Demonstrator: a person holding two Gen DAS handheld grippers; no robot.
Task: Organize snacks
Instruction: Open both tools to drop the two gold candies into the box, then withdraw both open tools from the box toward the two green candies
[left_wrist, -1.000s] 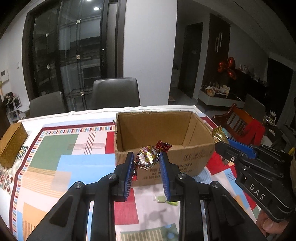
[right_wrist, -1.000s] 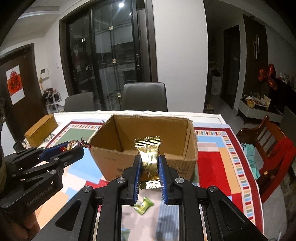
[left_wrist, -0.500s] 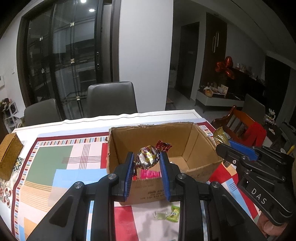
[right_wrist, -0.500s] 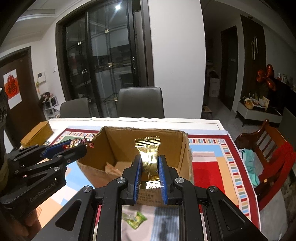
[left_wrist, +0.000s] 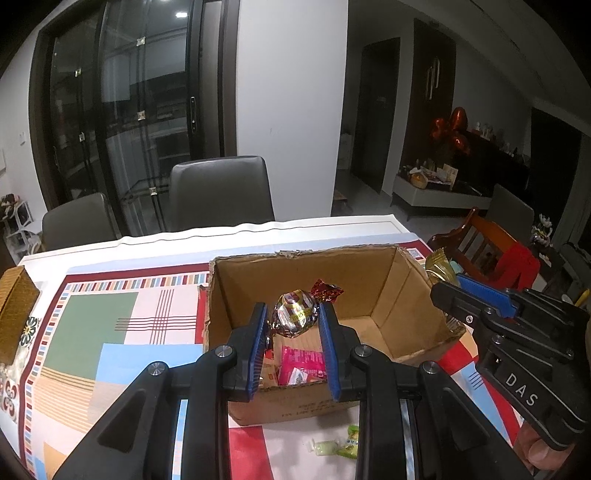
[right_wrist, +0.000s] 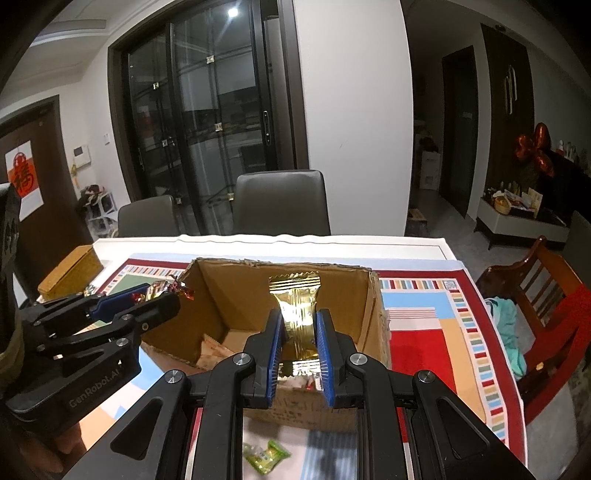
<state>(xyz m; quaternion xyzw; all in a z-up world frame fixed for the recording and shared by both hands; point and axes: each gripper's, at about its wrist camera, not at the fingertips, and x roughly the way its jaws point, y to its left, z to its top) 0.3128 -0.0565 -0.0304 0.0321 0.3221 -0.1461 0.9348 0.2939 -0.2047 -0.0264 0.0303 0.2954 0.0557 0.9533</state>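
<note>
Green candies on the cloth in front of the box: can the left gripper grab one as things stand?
Probably not yet. The left gripper is shut on the foil-wrapped candy above the cardboard box; the green candies lie unobstructed.

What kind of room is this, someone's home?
Most likely a home dining room: a table with a patterned cloth, dining chairs pulled up to it, and glass sliding doors behind. A sideboard with household items stands off to the right.

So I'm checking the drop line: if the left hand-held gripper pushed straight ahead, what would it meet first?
Probably the far inner wall of the cardboard box, since the left hand-held gripper holds its foil candy over the opening; depth is uncertain.
</note>
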